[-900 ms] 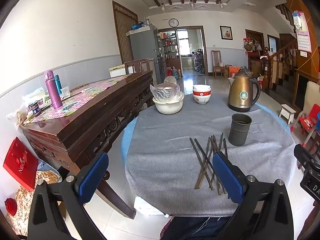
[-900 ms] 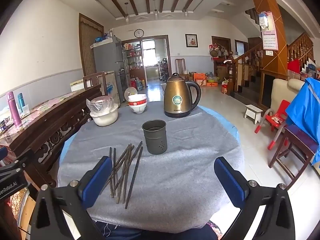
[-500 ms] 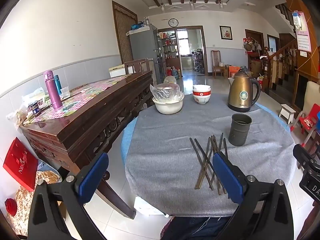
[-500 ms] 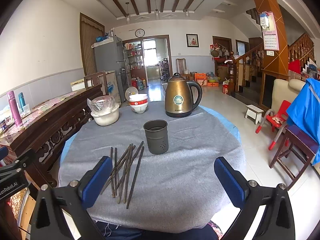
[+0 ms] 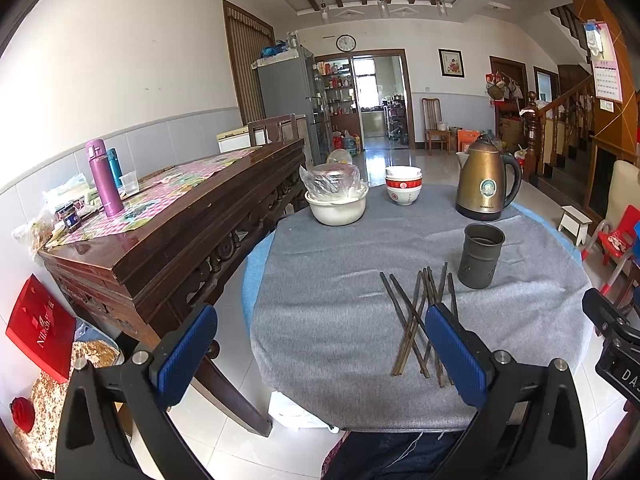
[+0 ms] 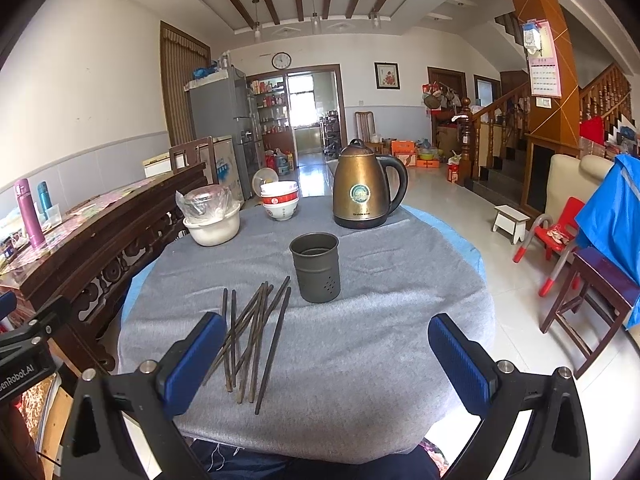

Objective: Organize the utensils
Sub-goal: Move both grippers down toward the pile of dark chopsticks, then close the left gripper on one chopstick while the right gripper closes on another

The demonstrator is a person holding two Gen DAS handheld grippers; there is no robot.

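Chopsticks [image 6: 252, 340] are laid in a loose, crossed pile on the grey-covered tabletop [image 6: 360, 380], beyond the left finger of the right gripper [image 6: 326, 362] and beside the right finger of the left gripper [image 5: 320, 354]. The fingers [image 6: 464, 362] of both grippers are spread fully apart, with nothing held between them. Just past the far chopstick tips, a dark metal holder [image 6: 316, 266] is seen upright. Farther off, a bronze kettle [image 6: 366, 188], stacked bowls [image 6: 280, 200] and a white basin [image 6: 212, 226] are placed.

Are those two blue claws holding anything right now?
No. The left gripper and right gripper both gape empty; the chopsticks lie untouched.
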